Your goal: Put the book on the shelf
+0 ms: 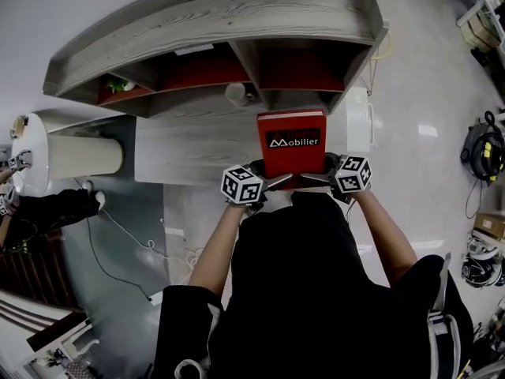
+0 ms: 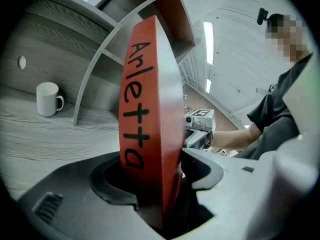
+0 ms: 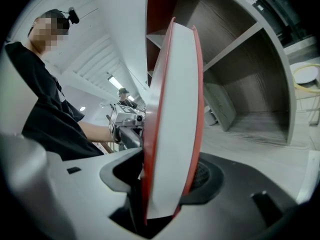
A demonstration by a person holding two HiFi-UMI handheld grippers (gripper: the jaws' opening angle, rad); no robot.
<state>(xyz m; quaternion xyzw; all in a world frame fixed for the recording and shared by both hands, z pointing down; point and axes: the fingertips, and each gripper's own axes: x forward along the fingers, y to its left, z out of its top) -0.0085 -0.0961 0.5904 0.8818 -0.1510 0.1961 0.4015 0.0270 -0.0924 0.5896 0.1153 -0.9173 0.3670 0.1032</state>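
Observation:
A thick red book with "Mobilier" on its cover is held between my two grippers over the grey wooden desk, just in front of the shelf unit. My left gripper is shut on the lower spine corner; in the left gripper view the spine of the book, lettered "Arletta", stands between the jaws of that gripper. My right gripper is shut on the opposite lower corner, where the book's white page edge rises between the jaws of that gripper. Each jaw touches a cover.
The shelf has open compartments with red backs. A white mug stands on the desk at the divider, left of the book. A green item lies in the left compartment. A white roll is at the left, a vacuum on the floor at the right.

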